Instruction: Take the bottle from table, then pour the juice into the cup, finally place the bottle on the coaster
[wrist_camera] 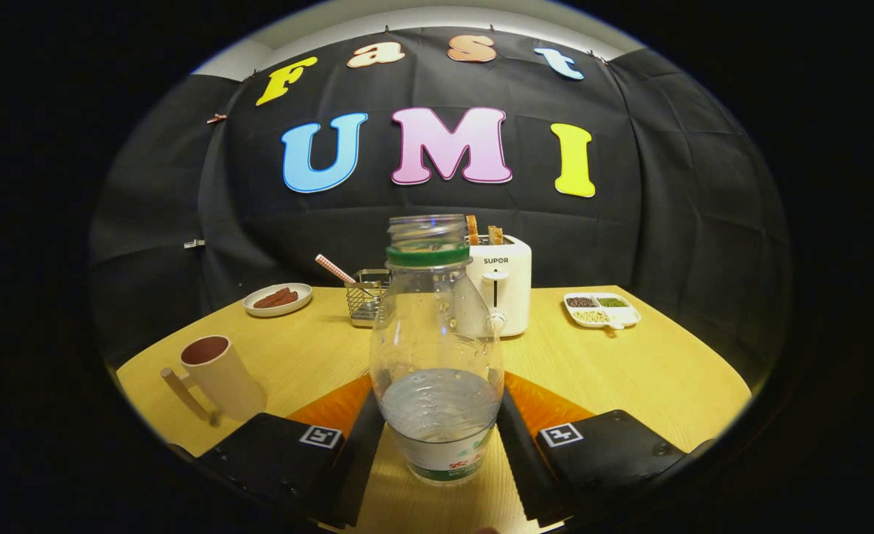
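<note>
Gripper view: gripper gripping 1 bottle.

Clear bottle, green neck ring

Two-finger gripper with long, flat-sided fingers running forward in a narrowing V, ribbed along the inner pads, each mounted on a broad matte block bearing a square white-bordered fiducial marker on its top face, with small screws near the outer corners.
</note>
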{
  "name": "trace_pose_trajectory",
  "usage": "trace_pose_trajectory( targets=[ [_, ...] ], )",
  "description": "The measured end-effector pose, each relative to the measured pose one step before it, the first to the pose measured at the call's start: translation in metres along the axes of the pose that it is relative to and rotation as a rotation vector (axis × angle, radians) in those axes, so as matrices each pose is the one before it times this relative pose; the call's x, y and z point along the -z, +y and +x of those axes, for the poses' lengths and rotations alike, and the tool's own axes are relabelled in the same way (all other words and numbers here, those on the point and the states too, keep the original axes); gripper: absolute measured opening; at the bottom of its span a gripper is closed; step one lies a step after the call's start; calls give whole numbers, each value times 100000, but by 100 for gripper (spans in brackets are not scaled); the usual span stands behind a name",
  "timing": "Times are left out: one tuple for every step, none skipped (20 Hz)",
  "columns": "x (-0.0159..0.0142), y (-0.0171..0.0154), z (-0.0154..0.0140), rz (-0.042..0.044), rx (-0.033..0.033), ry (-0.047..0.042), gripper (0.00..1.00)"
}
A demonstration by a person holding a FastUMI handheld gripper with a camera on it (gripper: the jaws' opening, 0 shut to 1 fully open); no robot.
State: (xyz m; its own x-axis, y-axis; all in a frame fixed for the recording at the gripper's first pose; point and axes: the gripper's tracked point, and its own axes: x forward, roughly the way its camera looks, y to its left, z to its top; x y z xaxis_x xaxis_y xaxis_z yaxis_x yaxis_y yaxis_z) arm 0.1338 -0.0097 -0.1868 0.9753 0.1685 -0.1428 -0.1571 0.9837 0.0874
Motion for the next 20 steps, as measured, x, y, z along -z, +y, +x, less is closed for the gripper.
trace_pose_trajectory(
  targets=[
    [84,-137,-96,40,3,96,81],
    [30,18,-49,113,-237,244,80],
    [-46,32,73,-417,-329,383,80],
    [52,58,31,-902,-347,415,79],
    [-12,-33,-3,-733,-466,443,78],
    [-71,-78,-28,-352,31,587,76],
    [35,-49,-14,-508,-138,504,76],
    [27,35,205,-726,-235,593,74],
    [-190,90,-187,-529,-547,267,74],
    [-180,97,-169,-972,-43,92,74],
    [-463,114,-45,-1163,-559,-881,74],
    [-553,83,-50,-1949,-215,-1113,74],
    [-635,166,39,-2461,-263,-1243,74],
    [-742,296,25,-3308,-675,-1151,74],
    [-478,248,1,-2102,-489,-577,74],
    [-592,215,-40,-2530,-623,-812,74],
    [-671,349,23,-2280,-812,-282,74],
    [-479,402,24,-2284,-894,-60,74],
    [-542,430,19,-2693,-678,-148,74],
    [-655,383,48,-3194,-711,-592,74]
  ],
)
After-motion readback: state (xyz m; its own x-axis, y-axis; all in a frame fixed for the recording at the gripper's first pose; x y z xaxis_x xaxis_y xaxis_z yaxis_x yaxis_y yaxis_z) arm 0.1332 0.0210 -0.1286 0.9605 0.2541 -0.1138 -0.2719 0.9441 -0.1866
